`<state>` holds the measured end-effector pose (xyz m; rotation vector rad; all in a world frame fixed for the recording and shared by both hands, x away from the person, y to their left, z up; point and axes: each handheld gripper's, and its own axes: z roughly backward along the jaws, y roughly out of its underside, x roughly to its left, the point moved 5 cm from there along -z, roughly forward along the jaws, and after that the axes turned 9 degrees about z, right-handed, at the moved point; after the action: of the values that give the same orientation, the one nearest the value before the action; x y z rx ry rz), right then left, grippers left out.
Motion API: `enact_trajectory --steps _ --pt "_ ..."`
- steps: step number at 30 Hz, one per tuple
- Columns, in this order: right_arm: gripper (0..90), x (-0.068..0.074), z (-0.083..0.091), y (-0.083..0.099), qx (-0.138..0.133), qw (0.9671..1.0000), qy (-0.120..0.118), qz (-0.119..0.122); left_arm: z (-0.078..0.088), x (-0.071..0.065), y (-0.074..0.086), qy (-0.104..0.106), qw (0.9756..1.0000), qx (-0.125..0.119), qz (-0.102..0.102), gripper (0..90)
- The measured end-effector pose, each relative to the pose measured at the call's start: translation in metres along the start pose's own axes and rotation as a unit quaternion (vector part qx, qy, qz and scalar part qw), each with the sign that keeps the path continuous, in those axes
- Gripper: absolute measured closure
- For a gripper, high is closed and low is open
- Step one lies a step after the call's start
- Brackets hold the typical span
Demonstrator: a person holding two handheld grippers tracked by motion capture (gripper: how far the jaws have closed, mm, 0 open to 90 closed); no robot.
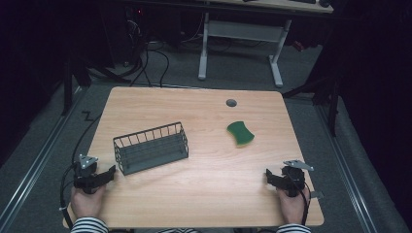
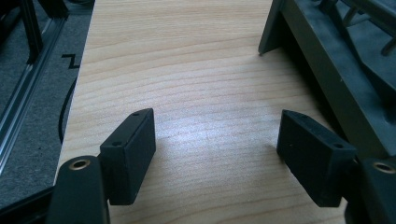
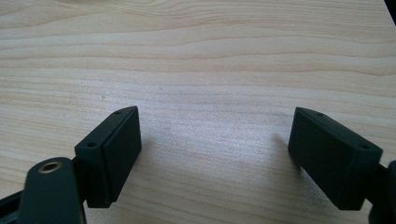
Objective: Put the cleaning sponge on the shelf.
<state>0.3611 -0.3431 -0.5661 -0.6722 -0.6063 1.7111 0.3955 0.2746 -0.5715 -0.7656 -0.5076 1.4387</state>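
A dark wire basket (image 1: 151,147) stands left of the table's middle, its near corner (image 2: 322,60) rising at the right of the left gripper view. A green sponge (image 1: 240,133) lies flat at centre right. My left gripper (image 1: 108,175) rests at the front left edge, just left of the basket, open with bare wood between its jaws (image 2: 217,149). My right gripper (image 1: 270,178) sits at the front right, open over bare wood (image 3: 215,149), well short of the sponge.
The wooden table (image 1: 204,194) has a round cable hole (image 1: 231,103) near its far edge. A white desk frame (image 1: 240,43) stands on the floor beyond. Cables trail off the table's left side (image 1: 80,141).
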Motion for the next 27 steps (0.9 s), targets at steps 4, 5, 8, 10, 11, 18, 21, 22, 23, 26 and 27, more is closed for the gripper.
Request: enact_trajectory --steps 4,5,8,10,11,18,21,22,23,26,27 --pt "17.1 0.0001 0.0000 0.0000 0.000 1.0000 0.000 0.000 0.0001 0.0000 0.0001 0.000 1.0000 0.000 -0.001 28.8" --pt "17.2 0.0000 0.0000 0.0000 0.000 1.0000 0.000 0.000 0.0000 -0.0001 0.0000 0.000 1.0000 0.000 0.000 28.8" --pt "17.2 0.0002 0.0000 -0.0001 0.000 1.0000 0.000 -0.001 -0.0001 -0.0004 0.0000 0.002 1.0000 0.001 -0.002 28.3" --pt "17.2 -0.0007 -0.0003 -0.0004 0.001 1.0000 -0.001 0.004 -0.0002 -0.0011 0.0002 0.005 1.0000 0.002 -0.005 26.7" --pt "17.1 -0.0008 -0.0004 -0.0004 0.001 1.0000 -0.002 0.004 -0.0002 -0.0013 0.0003 0.005 1.0000 0.002 -0.006 26.7" --pt "15.8 -0.0026 -0.0019 -0.0013 -0.002 0.9997 -0.017 0.017 -0.0002 -0.0014 0.0002 0.006 1.0000 0.002 -0.006 26.5" --pt "15.8 -0.0031 -0.0007 -0.0001 -0.001 0.9994 -0.025 0.024 -0.0002 -0.0018 0.0003 0.009 0.9999 0.003 -0.007 26.5" --pt "15.9 -0.0029 -0.0008 -0.0002 -0.002 0.9994 -0.024 0.024 -0.0001 -0.0018 0.0003 0.009 0.9999 0.003 -0.008 26.5" --pt "15.9 -0.0029 -0.0008 -0.0002 -0.002 0.9994 -0.024 0.024 -0.0001 -0.0018 0.0003 0.009 0.9999 0.003 -0.008 26.5" --pt "17.6 -0.0018 0.0001 -0.0006 0.003 0.9995 -0.023 0.022 -0.0001 -0.0019 0.0003 0.010 0.9999 0.004 -0.009 26.5" --pt "17.6 -0.0018 0.0001 -0.0006 0.003 0.9995 -0.023 0.022 -0.0001 -0.0019 0.0003 0.010 0.9999 0.004 -0.009 26.5"
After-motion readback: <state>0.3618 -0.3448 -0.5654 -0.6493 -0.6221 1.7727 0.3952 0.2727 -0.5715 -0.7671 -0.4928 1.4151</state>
